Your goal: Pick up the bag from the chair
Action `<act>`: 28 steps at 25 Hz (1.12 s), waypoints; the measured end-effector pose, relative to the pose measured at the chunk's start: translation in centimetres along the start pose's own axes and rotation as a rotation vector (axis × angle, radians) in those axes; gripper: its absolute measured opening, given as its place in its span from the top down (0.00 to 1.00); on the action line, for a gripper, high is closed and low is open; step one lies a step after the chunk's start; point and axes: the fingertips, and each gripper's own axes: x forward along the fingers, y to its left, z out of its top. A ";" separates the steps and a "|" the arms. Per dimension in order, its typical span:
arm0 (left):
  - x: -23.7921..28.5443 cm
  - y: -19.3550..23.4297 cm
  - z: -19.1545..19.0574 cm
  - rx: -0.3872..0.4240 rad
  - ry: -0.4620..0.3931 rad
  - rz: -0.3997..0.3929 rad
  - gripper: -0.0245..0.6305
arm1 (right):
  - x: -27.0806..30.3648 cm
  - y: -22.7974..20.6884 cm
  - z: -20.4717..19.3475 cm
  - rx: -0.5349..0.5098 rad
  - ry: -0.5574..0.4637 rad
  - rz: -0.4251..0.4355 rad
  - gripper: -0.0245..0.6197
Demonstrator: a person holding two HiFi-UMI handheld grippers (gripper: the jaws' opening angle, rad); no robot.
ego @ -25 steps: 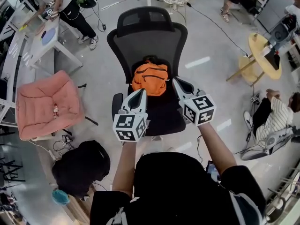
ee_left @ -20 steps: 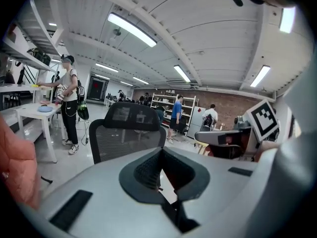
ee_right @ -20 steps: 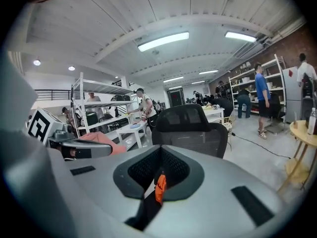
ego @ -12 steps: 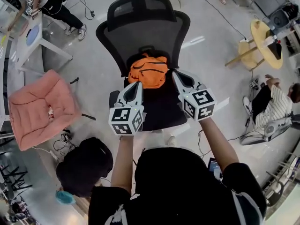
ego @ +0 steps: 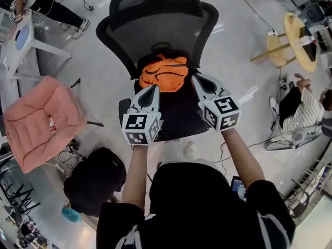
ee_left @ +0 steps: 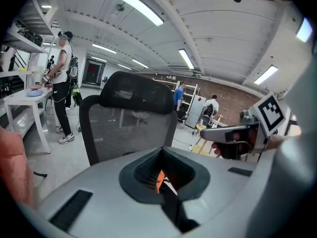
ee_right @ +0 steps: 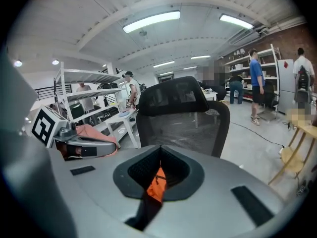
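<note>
An orange bag (ego: pixel 163 72) lies on the seat of a black mesh office chair (ego: pixel 155 25), against the backrest. My left gripper (ego: pixel 152 88) is shut, its tip just short of the bag's near left edge. My right gripper (ego: pixel 196 78) is also shut, with its tip beside the bag's right edge. I cannot tell whether either tip touches the bag. In the left gripper view only a sliver of the bag (ee_left: pixel 159 180) shows through the notch in the jaws. The right gripper view shows the bag (ee_right: pixel 157 186) the same way, below the chair's backrest (ee_right: pixel 183 125).
A pink cushioned seat (ego: pixel 39 121) stands to the left, with a black bundle (ego: pixel 96 178) on the floor near it. A white table (ego: pixel 23 40) with a person at it is far left. A round yellow table (ego: pixel 301 35) and a seated person (ego: pixel 303 110) are at the right.
Both grippers have moved forward toward the chair and now flank the bag's near edge. The chair and bag have come closer in view. The jaws stay shut.
</note>
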 end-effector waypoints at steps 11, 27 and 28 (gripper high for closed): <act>5.4 4.7 -3.3 -0.003 0.113 0.013 0.96 | 6.4 -1.4 -3.5 0.055 0.082 0.001 0.96; 10.9 8.6 -8.4 -0.006 0.207 -0.035 0.96 | 11.4 -3.7 -8.8 0.139 0.136 -0.045 0.96; 11.1 8.7 -8.6 -0.007 0.207 -0.041 0.96 | 11.5 -3.8 -9.0 0.138 0.136 -0.046 0.96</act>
